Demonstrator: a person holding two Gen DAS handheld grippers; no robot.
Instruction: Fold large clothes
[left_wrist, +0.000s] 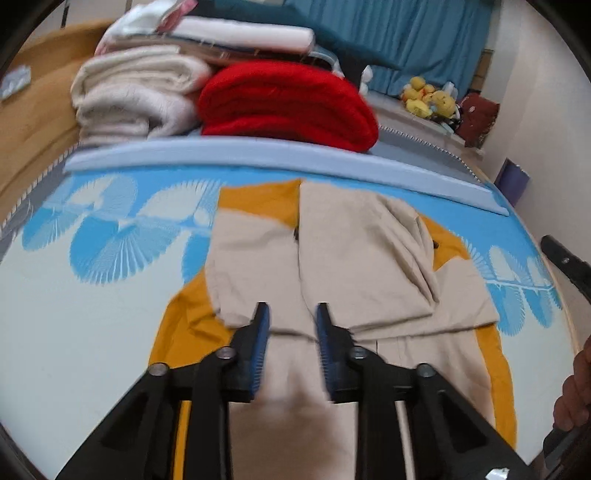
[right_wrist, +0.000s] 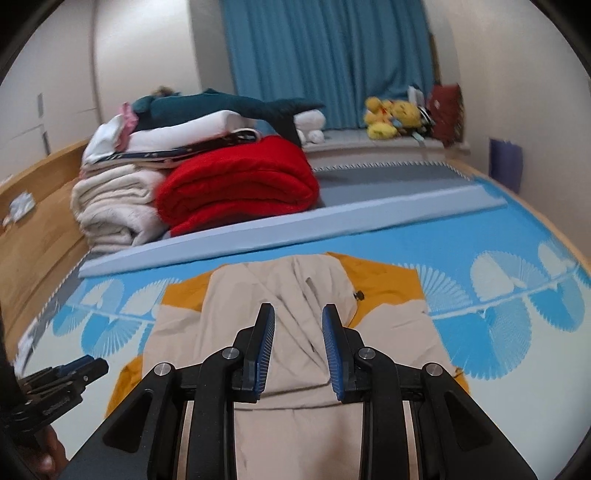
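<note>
The garment (left_wrist: 354, 258), a beige and mustard-yellow jacket or coat, lies spread on the blue-patterned bed cover (left_wrist: 92, 295), near the front, well short of the pale blue foam strip (left_wrist: 258, 155) and the stacked blankets (right_wrist: 229, 188) beyond. Both side panels or sleeves already lie turned inward over the middle, leaving yellow showing at the edges.

Left tool (left_wrist: 291, 347): jaws narrowly parted, nothing between the pads; it hangs above the cloth. Right tool (right_wrist: 298, 350): the same, narrow gap, empty, clear of the fabric.

Judgement: the sideways folds appear done and both tools stand between grips. The next move likely calls for taking the near hem at two corners and carrying it toward the far collar edge, keeping the folded layers from sliding apart.
</note>
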